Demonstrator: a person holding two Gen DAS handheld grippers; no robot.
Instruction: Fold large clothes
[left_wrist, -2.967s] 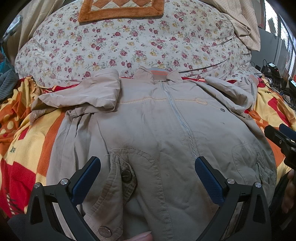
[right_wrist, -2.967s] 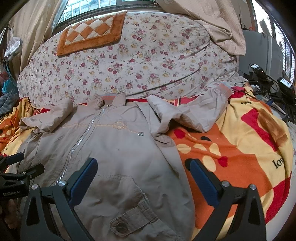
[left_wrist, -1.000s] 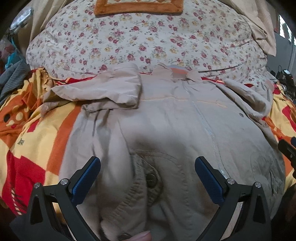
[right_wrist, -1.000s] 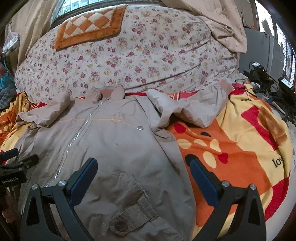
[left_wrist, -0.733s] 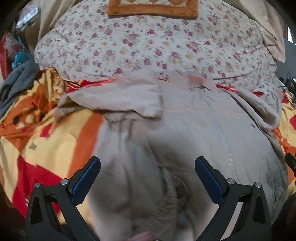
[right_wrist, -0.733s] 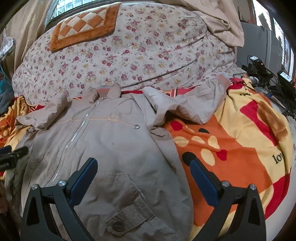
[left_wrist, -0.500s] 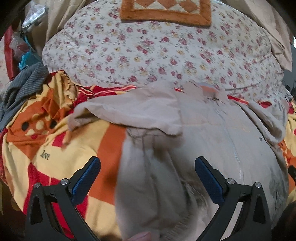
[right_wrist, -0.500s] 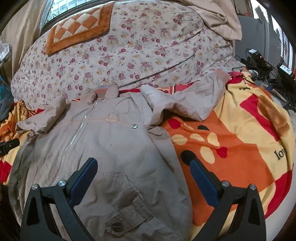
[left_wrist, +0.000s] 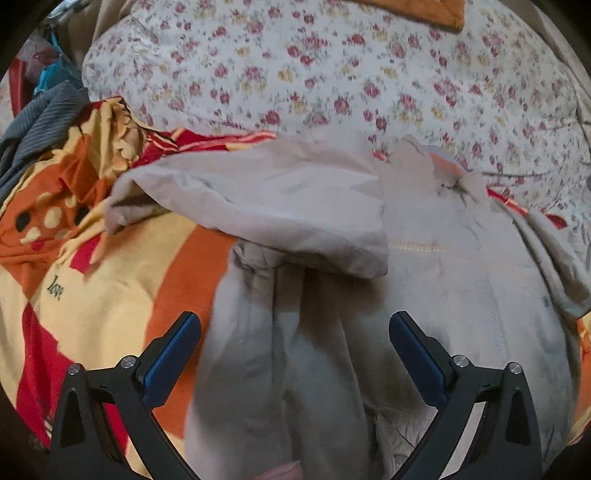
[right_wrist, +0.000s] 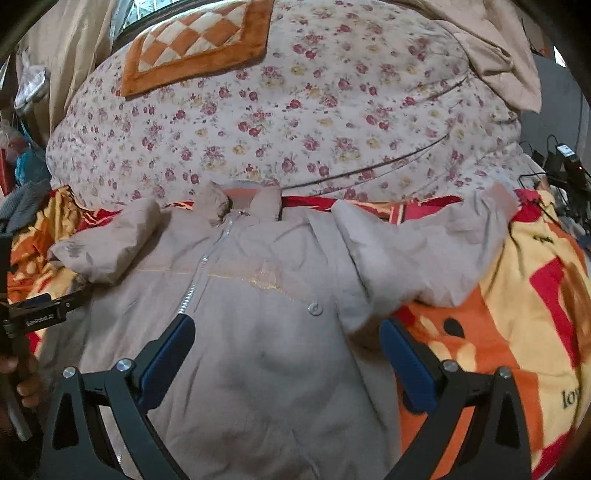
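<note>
A beige zip-up jacket (left_wrist: 443, 295) lies face up on the bed, collar toward the floral duvet. Its left sleeve (left_wrist: 266, 206) is bent across the shoulder. My left gripper (left_wrist: 295, 343) is open and empty above the jacket's left side panel. In the right wrist view the jacket (right_wrist: 258, 314) fills the middle, and its right sleeve (right_wrist: 424, 251) stretches out over the blanket. My right gripper (right_wrist: 286, 350) is open and empty over the jacket's front right part. The left gripper's body (right_wrist: 40, 314) shows at the left edge there.
An orange, yellow and red blanket (left_wrist: 92, 295) covers the bed (right_wrist: 517, 314). A bulky floral duvet (right_wrist: 295, 110) with an orange checkered cushion (right_wrist: 195, 40) lies behind. A grey striped garment (left_wrist: 40, 114) is at far left. Cables and devices (right_wrist: 565, 162) sit at right.
My left gripper has shifted left, from the lower pocket toward the jacket's left side and bent sleeve. My right gripper has moved slightly forward over the jacket. Both stayed open.
</note>
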